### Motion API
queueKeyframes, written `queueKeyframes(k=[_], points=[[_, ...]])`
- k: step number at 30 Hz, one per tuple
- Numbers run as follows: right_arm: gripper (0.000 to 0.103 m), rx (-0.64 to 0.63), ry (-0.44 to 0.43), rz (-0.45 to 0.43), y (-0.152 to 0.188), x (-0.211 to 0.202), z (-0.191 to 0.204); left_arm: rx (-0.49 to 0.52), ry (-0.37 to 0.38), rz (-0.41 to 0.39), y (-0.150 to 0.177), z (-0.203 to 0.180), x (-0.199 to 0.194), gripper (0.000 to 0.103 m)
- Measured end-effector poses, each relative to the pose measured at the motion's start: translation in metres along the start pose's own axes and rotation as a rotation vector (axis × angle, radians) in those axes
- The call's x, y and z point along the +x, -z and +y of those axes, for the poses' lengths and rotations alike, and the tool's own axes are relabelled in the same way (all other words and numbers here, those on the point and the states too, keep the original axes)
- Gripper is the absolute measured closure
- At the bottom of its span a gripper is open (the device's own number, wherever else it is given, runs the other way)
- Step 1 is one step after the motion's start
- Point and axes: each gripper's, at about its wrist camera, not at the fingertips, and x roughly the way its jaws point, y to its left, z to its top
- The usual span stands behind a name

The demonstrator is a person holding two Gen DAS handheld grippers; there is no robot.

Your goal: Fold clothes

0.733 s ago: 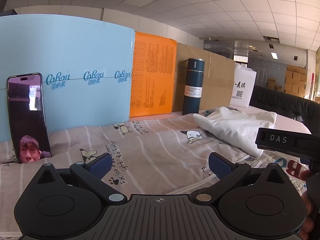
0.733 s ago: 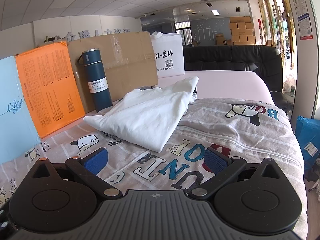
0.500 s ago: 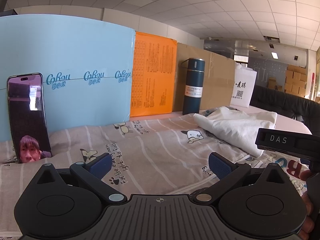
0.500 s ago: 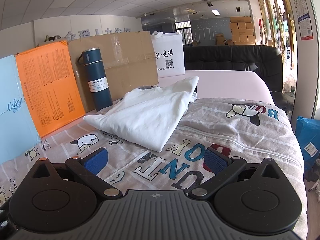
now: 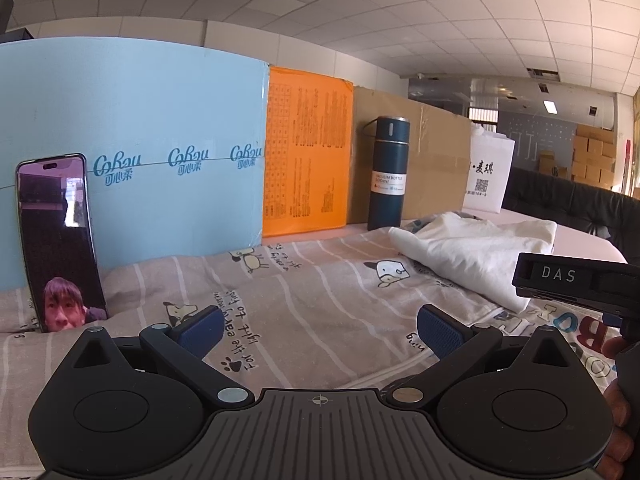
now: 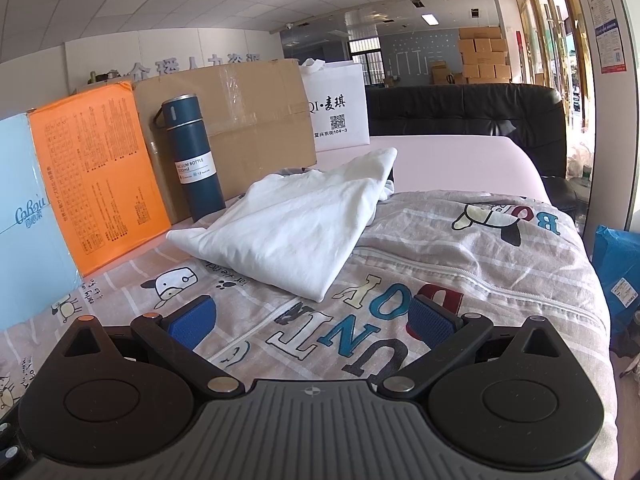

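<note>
Garment: a white garment [image 6: 296,232] is lying loosely bunched on the printed bedsheet [image 6: 460,256] covering the bench, toward the far side, just in front of the blue vacuum bottle [image 6: 196,160] and the cardboard box [image 6: 248,120].
Garment shape: it is sitting in a rough half-folded heap, one corner pointing toward the right camera, so it is judged to be waiting for the folding to begin.
Left gripper [image 5: 318,326]: its fingers [image 5: 200,326] are standing spread wide and released, with nothing between them; it is hovering over bare sheet, the garment well off to its right.
Right gripper [image 6: 312,320]: its fingers [image 6: 434,322] are likewise standing wide and released, grasping nothing; it is pointing straight at the garment's near corner, which is lying near but apart.
Why open: both pairs are probably being held wide so each can take an edge of cloth.
Backdrop: a pale blue board [image 5: 152,152], an orange board [image 5: 308,152] and a white paper bag [image 6: 340,108] are standing upright along the back, seemingly walling off the work area.
Phone [image 5: 56,240]: it is leaning upright against the blue board.
</note>
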Motion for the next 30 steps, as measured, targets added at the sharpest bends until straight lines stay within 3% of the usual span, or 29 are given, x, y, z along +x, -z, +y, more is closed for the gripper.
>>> queueKeyframes(k=[7, 18, 24, 30], points=[[0.000, 0.020, -0.037, 0.023, 0.000, 0.002, -0.003, 0.021, -0.026, -0.005, -0.004, -0.004, -0.006, 0.000], [0.000, 0.015, -0.099, 0.029, 0.005, 0.000, -0.001, 0.037, -0.128, -0.040, -0.007, -0.008, -0.025, 0.000], [0.000, 0.037, -0.200, -0.027, 0.009, -0.008, -0.004, 0.016, -0.177, -0.058, -0.007, -0.006, -0.047, 0.000], [0.000, 0.020, -0.402, -0.096, 0.010, -0.018, -0.008, -0.005, -0.232, -0.096, -0.011, 0.004, -0.072, 0.000]])
